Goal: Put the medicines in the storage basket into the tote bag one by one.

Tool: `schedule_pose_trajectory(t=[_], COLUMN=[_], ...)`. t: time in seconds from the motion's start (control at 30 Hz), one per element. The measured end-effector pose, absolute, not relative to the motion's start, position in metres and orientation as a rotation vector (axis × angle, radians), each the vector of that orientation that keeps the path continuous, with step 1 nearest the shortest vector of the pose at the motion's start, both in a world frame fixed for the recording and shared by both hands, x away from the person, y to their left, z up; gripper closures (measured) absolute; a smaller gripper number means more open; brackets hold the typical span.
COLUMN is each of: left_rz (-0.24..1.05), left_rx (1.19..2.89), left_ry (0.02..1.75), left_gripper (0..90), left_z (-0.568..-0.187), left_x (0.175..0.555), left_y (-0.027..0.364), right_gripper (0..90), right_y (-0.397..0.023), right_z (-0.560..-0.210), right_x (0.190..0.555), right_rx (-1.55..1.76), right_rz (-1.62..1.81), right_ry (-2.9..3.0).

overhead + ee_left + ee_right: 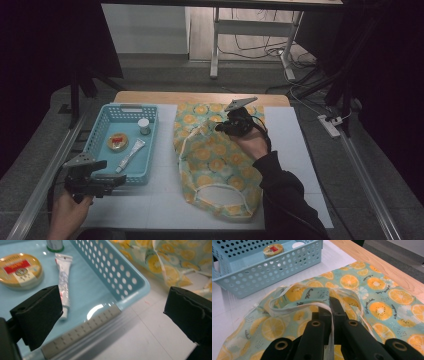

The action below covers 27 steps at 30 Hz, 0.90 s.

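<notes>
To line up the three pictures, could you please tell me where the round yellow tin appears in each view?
High view: the round tin lies left of centre, inside the blue basket.
Left gripper view: the tin is at upper left, beside the tube.
Right gripper view: the tin is at top left.
Shared landmark: the basket.

Baskets: one pale blue perforated basket (102, 145), left of centre in the high view.
Items in the basket: three, namely one round tin (117, 142), one tube (130, 154) and one small capped jar (144, 126).
Bags: one fruit-print cloth bag (216, 160), centre of the frame, with two white-edged handles.
Grippers: two, the left gripper (118, 182) at lower left, the right gripper (220, 127) at upper centre.
Worktops: one worktop (295, 145).
</notes>
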<state>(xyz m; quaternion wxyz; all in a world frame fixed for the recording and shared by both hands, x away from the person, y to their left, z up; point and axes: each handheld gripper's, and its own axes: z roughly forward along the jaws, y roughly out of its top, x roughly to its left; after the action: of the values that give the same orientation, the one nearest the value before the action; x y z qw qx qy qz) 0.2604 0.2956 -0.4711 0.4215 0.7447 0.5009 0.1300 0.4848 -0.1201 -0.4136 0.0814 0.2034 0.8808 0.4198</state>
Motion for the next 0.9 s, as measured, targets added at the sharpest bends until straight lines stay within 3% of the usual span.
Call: schedule_pose_trajectory(t=[0.9], left_rz=[0.323], left_rx=[1.876], left_ry=[1.314], left_gripper=[1.4], left_z=[-0.464], left_x=[0.323], left_y=[0.307], right_gripper=[89.5], right_y=[-0.121], right_z=[-0.415], right_x=[0.485], right_rx=[0.614], right_rz=[1.263], right_ry=[2.625])
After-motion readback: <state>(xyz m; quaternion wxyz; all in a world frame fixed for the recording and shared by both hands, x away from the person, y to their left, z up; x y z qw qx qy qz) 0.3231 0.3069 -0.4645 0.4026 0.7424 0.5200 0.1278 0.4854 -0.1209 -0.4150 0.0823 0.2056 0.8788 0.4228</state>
